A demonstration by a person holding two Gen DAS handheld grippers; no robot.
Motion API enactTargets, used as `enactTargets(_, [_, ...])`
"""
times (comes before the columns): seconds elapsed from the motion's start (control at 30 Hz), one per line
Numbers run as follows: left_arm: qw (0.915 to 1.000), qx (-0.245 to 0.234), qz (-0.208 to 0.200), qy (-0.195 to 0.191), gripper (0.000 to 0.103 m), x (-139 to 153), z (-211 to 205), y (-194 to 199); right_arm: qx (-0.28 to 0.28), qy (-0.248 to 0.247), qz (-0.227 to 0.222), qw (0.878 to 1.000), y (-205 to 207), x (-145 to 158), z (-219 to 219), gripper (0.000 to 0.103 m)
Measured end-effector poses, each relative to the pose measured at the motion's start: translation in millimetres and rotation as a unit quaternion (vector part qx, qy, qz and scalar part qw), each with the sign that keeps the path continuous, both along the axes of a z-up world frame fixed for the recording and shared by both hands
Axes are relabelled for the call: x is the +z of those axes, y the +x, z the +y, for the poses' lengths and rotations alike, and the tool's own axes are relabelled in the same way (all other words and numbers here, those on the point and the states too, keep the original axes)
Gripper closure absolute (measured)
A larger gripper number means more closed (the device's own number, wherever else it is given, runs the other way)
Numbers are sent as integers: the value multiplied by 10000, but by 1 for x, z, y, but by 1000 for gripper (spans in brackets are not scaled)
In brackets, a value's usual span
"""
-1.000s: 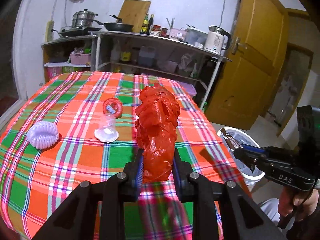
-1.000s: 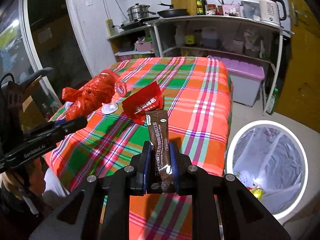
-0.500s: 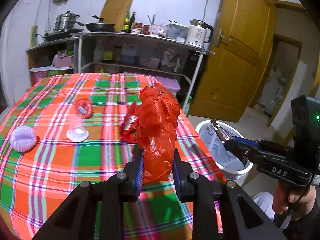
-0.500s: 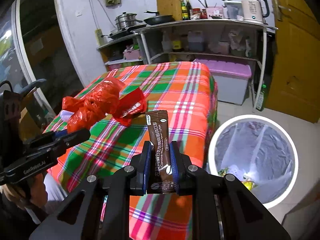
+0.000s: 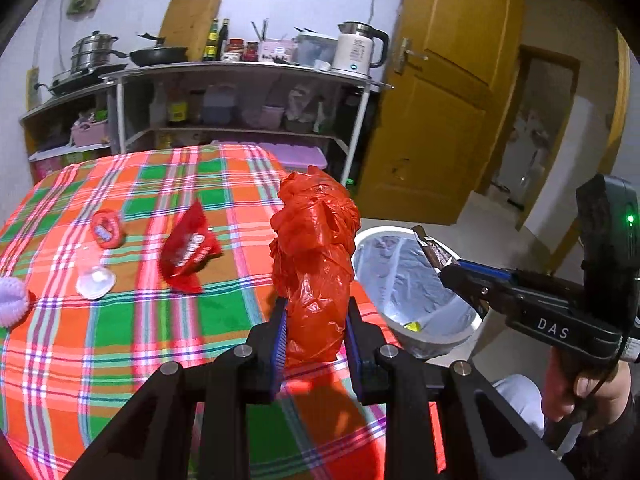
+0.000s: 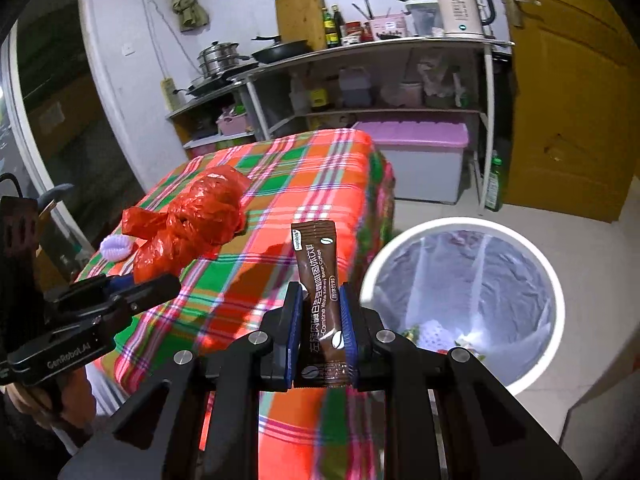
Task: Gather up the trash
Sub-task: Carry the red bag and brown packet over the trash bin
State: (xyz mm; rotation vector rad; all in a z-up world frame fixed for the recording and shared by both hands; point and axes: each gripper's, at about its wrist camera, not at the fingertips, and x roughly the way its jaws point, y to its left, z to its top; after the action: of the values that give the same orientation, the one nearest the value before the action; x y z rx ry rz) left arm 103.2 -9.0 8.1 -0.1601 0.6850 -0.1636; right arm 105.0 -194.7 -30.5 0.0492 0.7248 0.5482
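Trash fills both grips: the left gripper (image 5: 314,326) pinches a crumpled, glossy red plastic bag (image 5: 316,264) upright over the checked tablecloth (image 5: 132,332), while the right gripper (image 6: 320,320) clamps a flat brown coffee sachet (image 6: 320,276), long axis upward, beside the white lined bin (image 6: 460,304).

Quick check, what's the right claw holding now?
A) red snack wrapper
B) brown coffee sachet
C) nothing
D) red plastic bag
B: the right claw is shut on the brown coffee sachet, near the bin; the red bag is in the left claw.
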Motion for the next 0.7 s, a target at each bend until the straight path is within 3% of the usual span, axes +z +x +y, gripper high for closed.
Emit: enactTargets(0.7, [9967, -734, 319, 117, 77, -18, -73, 50, -842, 91, 270, 9960, 20, -25, -75, 83])
